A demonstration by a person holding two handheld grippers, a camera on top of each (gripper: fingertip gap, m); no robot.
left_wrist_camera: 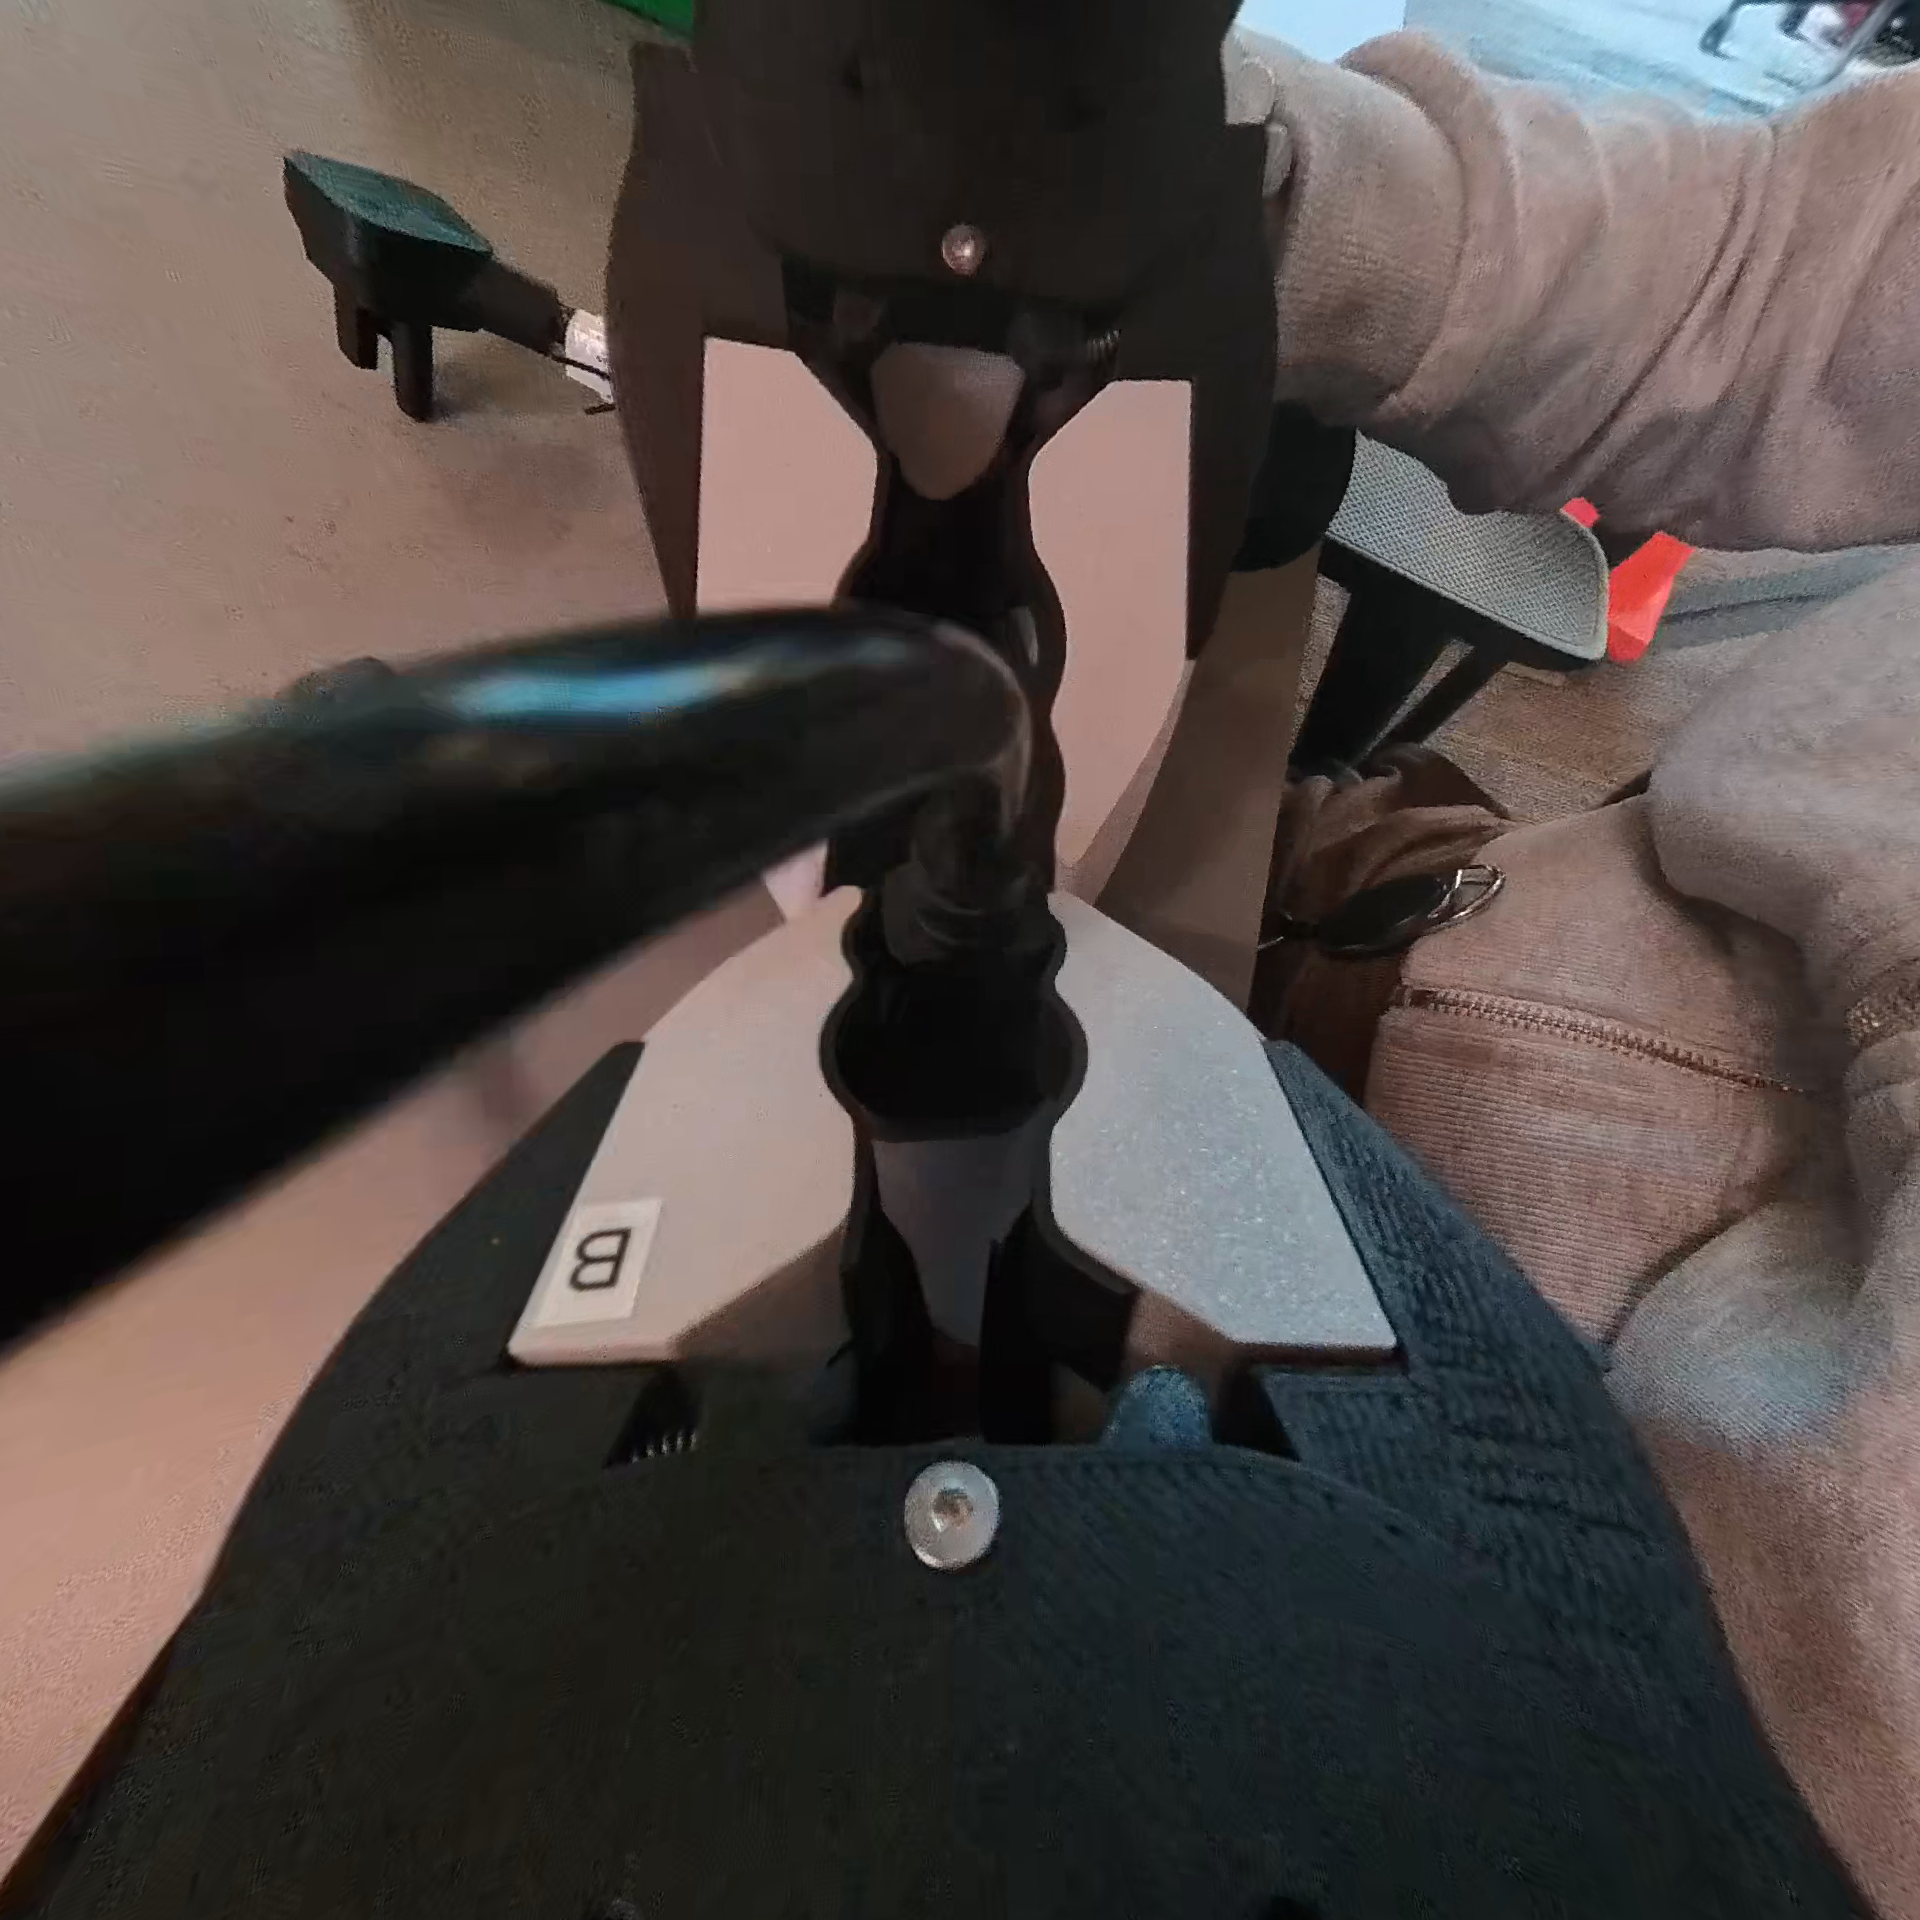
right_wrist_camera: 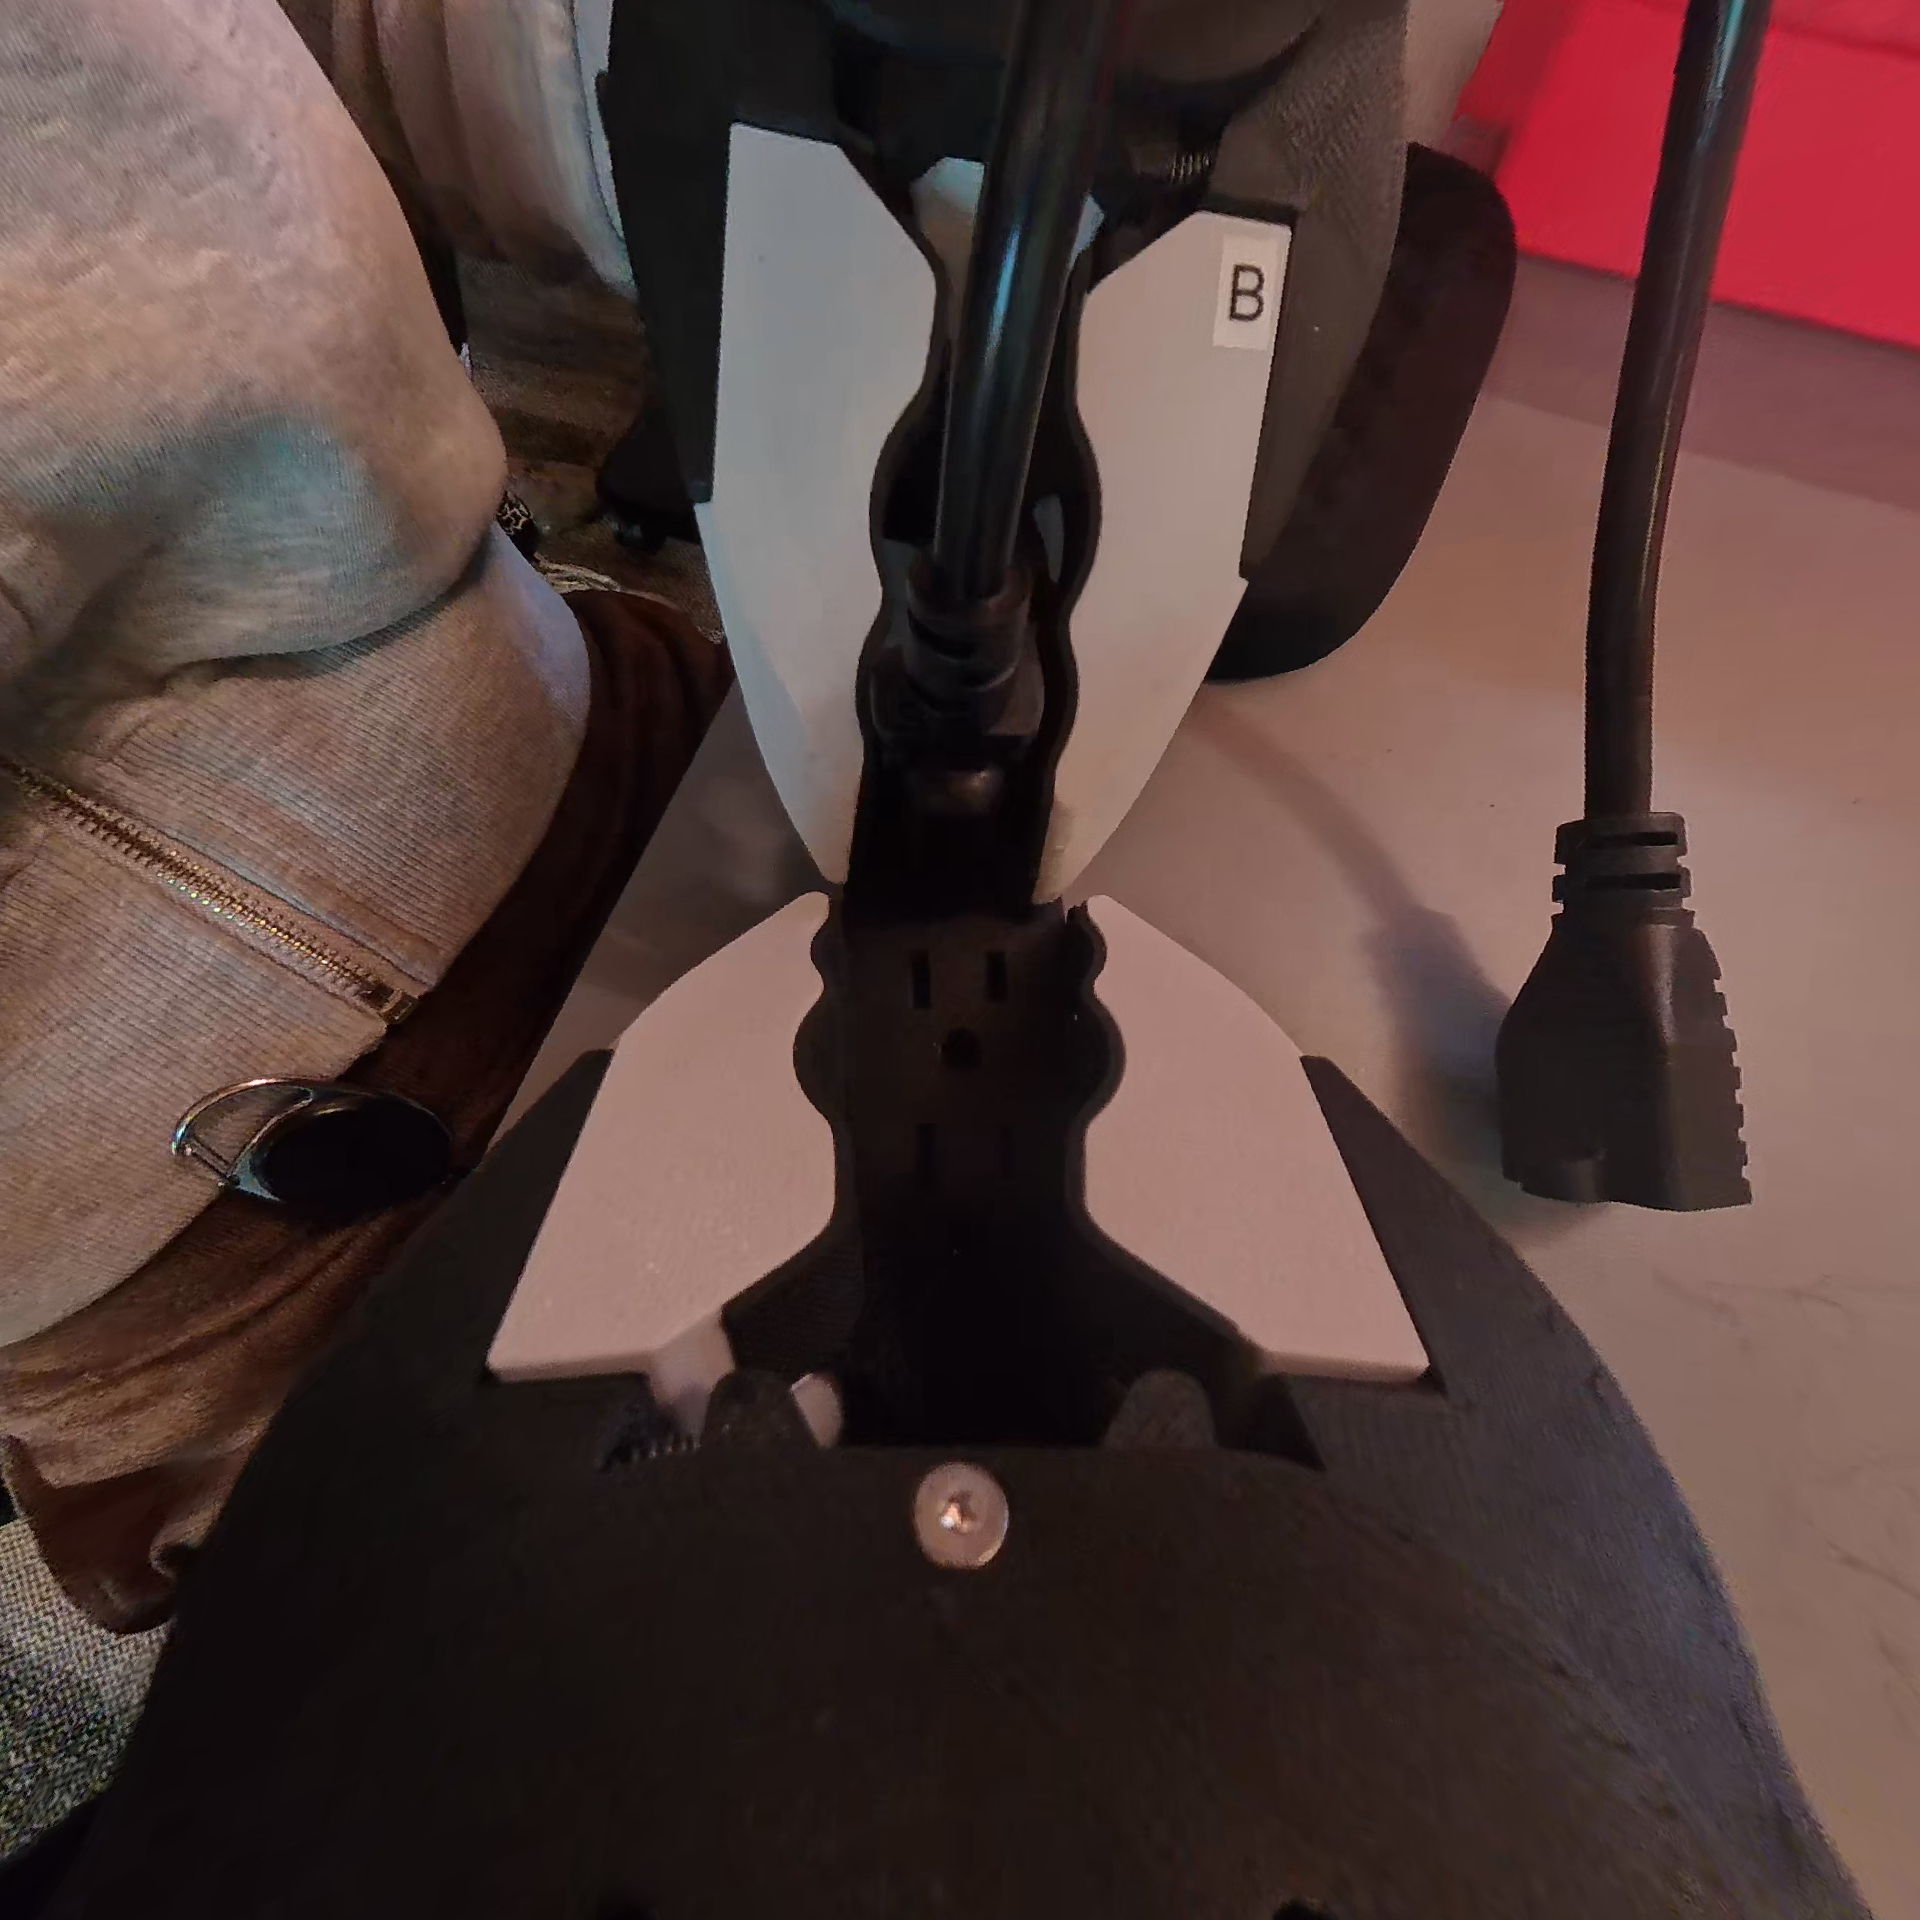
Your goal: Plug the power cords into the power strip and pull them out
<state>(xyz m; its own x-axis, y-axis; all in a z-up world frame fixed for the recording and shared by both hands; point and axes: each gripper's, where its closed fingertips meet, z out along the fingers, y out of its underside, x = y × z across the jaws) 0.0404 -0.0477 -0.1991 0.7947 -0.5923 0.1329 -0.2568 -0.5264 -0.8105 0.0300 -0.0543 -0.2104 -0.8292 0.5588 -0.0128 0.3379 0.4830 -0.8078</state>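
Observation:
In the right wrist view my right gripper [right_wrist_camera: 956, 935] is shut on a black power strip [right_wrist_camera: 956, 1049] whose socket slots face the camera. Opposite it, my left gripper [right_wrist_camera: 945, 831], tips almost touching the right one's, is shut on a black plug [right_wrist_camera: 961, 675]; its cord [right_wrist_camera: 1008, 312] runs up and away. Plug and strip meet between the tips; the prongs are hidden. In the left wrist view my left gripper [left_wrist_camera: 951, 935] grips the plug [left_wrist_camera: 956, 914], and its cord [left_wrist_camera: 468, 769] bends left, close to the lens.
A second black cord's socket end [right_wrist_camera: 1631, 1049] lies on the pale table [right_wrist_camera: 1558, 1507] to the right. Another black plug [left_wrist_camera: 390, 255] lies at the far left. A person's tan sleeve [left_wrist_camera: 1558, 291] and zipped top [right_wrist_camera: 208, 831] are close by. A red object [right_wrist_camera: 1818, 156] stands behind. My two grippers' fingertips are within a few centimetres of each other.

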